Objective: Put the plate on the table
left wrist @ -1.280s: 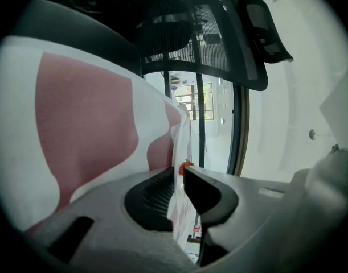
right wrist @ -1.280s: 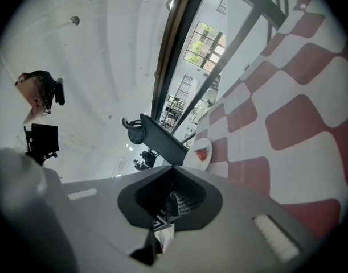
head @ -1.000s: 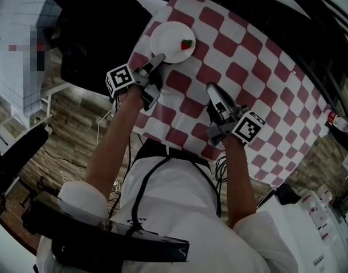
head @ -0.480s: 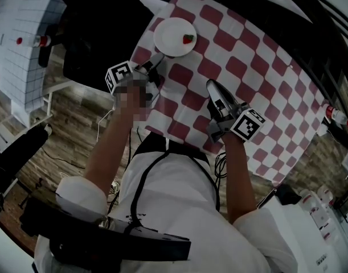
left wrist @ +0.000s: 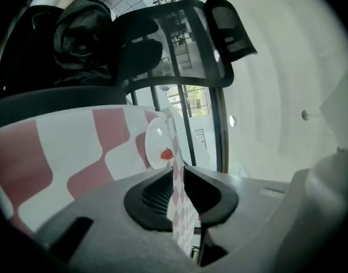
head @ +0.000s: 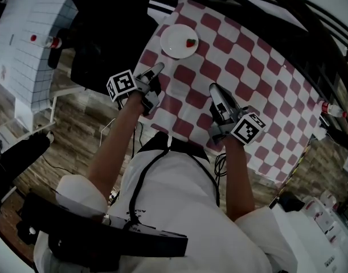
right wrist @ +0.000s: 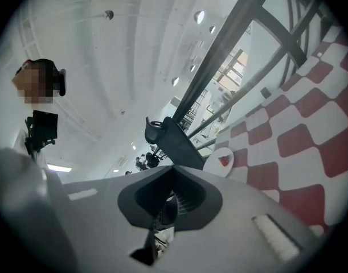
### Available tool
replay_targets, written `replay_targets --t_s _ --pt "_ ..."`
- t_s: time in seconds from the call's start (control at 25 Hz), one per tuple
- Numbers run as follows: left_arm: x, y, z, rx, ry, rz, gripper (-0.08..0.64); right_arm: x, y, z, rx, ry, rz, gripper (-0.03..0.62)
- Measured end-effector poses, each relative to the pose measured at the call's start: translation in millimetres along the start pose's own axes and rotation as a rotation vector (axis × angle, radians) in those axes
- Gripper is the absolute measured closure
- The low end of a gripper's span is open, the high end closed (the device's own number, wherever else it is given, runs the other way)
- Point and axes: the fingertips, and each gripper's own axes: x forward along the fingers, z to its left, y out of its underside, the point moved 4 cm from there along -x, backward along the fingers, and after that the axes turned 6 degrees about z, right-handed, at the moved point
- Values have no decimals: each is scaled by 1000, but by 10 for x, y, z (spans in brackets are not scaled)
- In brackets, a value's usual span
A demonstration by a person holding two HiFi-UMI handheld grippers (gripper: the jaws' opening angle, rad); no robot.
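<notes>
A white plate (head: 179, 41) with a red strawberry (head: 191, 42) on it rests on the red-and-white checked table (head: 248, 73), near its far left corner. My left gripper (head: 158, 67) hovers over the table's left edge, a short way back from the plate and apart from it. Its jaws are closing with a narrow gap and nothing between them; the left gripper view shows the plate (left wrist: 156, 144) ahead past the left gripper (left wrist: 178, 172). My right gripper (head: 213, 88) is shut and empty over the table's near side, with the plate (right wrist: 222, 159) far ahead of it.
A black office chair (left wrist: 179, 38) stands just beyond the table's far left corner, near the plate. One bottle (head: 51, 41) sits at the far left and another bottle (head: 328, 110) at the right edge. The table's near edge runs just below both grippers.
The left gripper's tip was at the plate's rim a second ago; it has since drawn back toward me, leaving the plate on the table. The right gripper has hardly moved.
</notes>
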Motion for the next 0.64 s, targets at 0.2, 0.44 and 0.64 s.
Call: replay_targets --t_s 0.2,0.44,0.64 --pt "-312 210 -401 70 52 7 532 -188 87 314 -21 -13 -31 584" --pt "-659 406 -762 151 105 19 554 -385 247 584 -41 -15 -55 584" --pt "-816 438 -970 209 136 24 554 -488 336 718 -54 -13 -71 584"
